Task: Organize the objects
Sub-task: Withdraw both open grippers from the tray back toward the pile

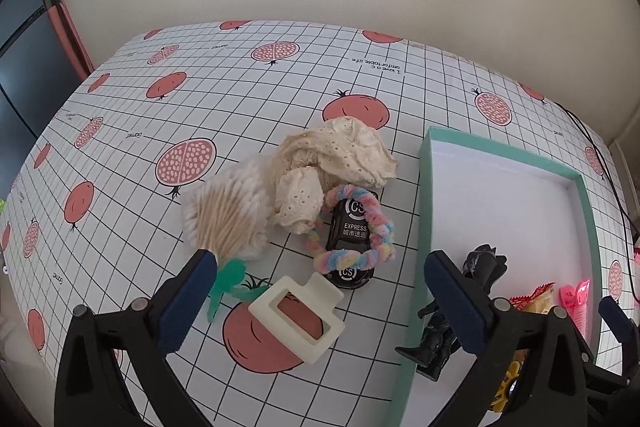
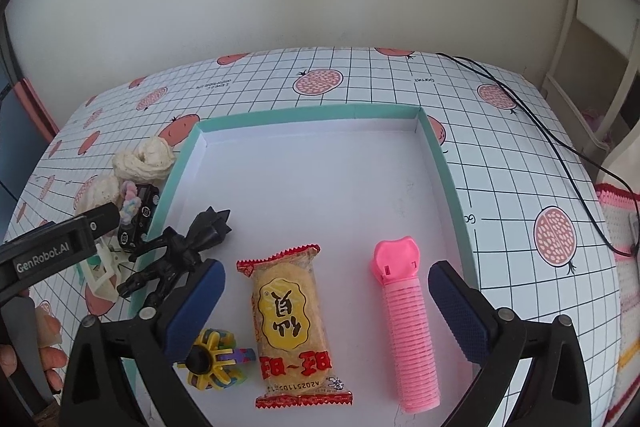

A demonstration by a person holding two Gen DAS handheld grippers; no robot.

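While the left gripper (image 1: 320,301) hangs with fingers spread wide and empty over the white hair clip (image 1: 298,319) on the surface, and the right gripper (image 2: 326,307) gapes idle above the teal box (image 2: 304,115), lowering squarely astride the clip's frame should prevent slipping.

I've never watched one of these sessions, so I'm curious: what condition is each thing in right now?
Left gripper: open, empty.
Right gripper: open, empty.
Teal box: lidless.
Snack packet: sealed, in box.
Pink roller: lying in box.
Black figure: draped over box wall.
Toy car: ringed by pastel loop.
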